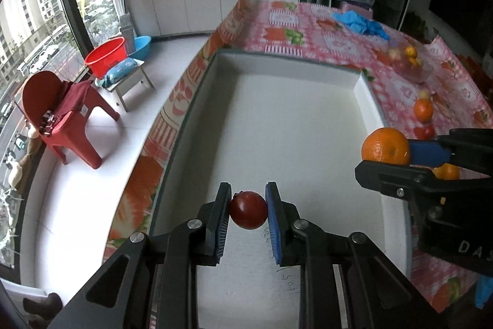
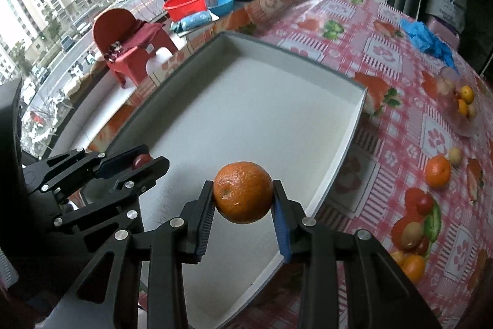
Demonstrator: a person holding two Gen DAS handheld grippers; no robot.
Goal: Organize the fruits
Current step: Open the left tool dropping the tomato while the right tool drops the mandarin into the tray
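The left gripper (image 1: 248, 207) clamps a small red tomato (image 1: 248, 209) above the white tray (image 1: 295, 125). The right gripper (image 2: 242, 198) clamps an orange (image 2: 242, 195) above the tray's right part. Only the right wrist view shows the kiwi (image 2: 411, 234) right of the tray.

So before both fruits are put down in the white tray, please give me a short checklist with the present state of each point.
1. Left tool clamped on the small red fruit: ok.
2. Right tool clamped on the orange: ok.
3. White tray floor bare below both fruits: ok.
4. Both fruits over the tray, inside its walls: ok.
5. The two tools apart, not touching: ok.
6. Height of the fruits above the tray floor: cannot tell.
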